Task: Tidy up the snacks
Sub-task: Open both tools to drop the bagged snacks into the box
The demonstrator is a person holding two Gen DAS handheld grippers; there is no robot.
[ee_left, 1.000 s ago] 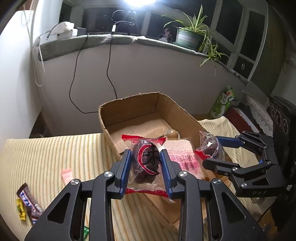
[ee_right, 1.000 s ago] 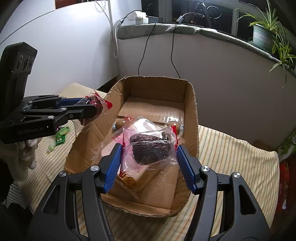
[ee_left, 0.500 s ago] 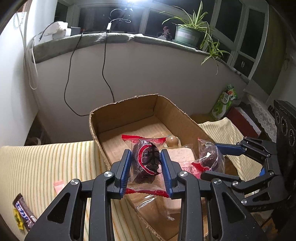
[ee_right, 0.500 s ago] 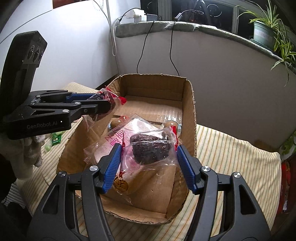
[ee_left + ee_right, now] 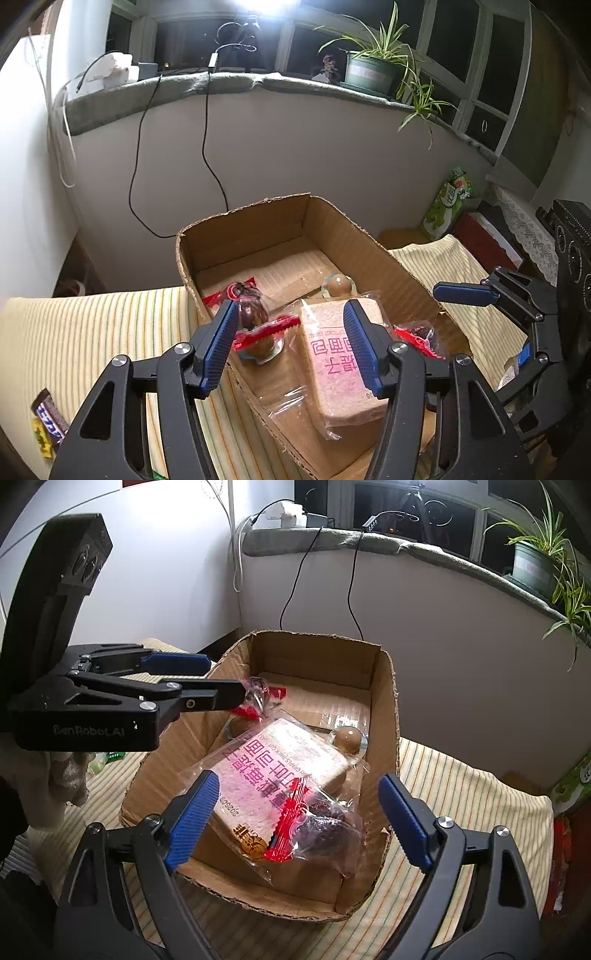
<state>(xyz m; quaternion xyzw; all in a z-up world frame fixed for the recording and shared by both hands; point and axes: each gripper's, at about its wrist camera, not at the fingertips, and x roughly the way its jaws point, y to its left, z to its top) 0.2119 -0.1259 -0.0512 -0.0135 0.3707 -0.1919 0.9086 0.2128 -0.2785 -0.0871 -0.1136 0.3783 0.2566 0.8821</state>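
An open cardboard box [image 5: 258,221] [image 5: 384,709] sits on the striped cloth. Inside lie a wrapped bread loaf [image 5: 340,362] [image 5: 273,771], two round brown snacks [image 5: 338,286] [image 5: 349,738], and two clear packets of dark fruit with red edges. One packet [image 5: 251,314] [image 5: 256,696] lies at the box's left side, in front of my open left gripper [image 5: 291,347] [image 5: 207,679]. The other packet [image 5: 321,827] [image 5: 417,334] rests on the loaf, below my open right gripper [image 5: 299,816] [image 5: 465,295]. Both grippers hover over the box, empty.
Snack bars [image 5: 48,421] lie on the striped cloth at the far left. A green packet [image 5: 447,203] stands right of the box by the wall. Green sweets [image 5: 107,758] lie left of the box. Cables hang down the wall behind; a potted plant [image 5: 373,70] sits on the sill.
Both grippers have opened and let go of their fruit packets, which now lie in the box. Both grippers have moved forward over the box.
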